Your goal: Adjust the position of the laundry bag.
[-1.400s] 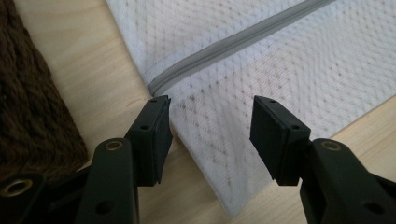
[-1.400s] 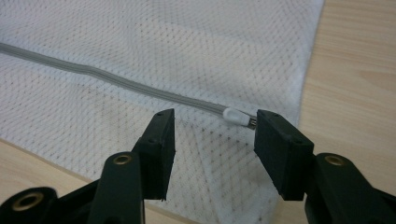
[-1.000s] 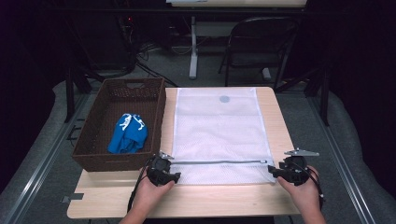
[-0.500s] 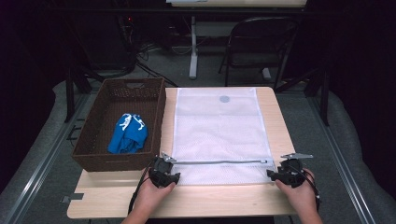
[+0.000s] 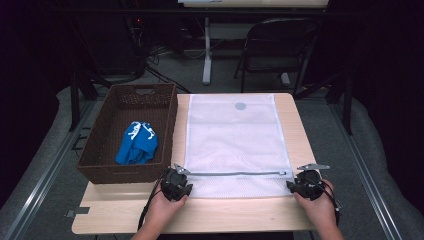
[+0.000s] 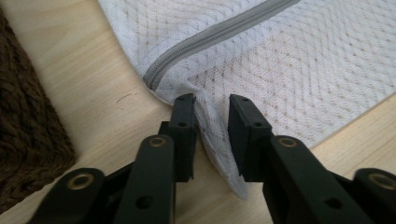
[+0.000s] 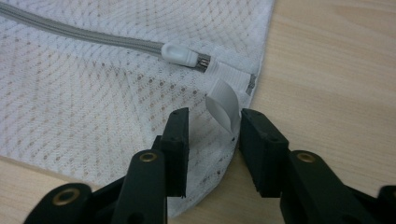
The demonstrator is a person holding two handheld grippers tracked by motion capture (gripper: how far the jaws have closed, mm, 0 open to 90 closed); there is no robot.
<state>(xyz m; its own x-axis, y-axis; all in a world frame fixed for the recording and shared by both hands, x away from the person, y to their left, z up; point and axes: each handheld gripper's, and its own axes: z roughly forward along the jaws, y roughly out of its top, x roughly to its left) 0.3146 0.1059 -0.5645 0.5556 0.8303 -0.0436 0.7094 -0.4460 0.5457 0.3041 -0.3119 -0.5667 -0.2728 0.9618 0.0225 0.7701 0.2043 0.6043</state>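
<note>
My left gripper has its jaws parted astride the mesh laundry bag's near-left corner; my right gripper gapes around the near-right corner, the zipper pull lying just ahead, zipper running crosswise between them.

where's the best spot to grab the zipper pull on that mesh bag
Take the white zipper pull by its rounded tab, coming from the bag's near right corner where the right gripper sits with jaws open. The pull lies flat along the grey zipper, so jaws should straddle it across its narrow width.
</note>
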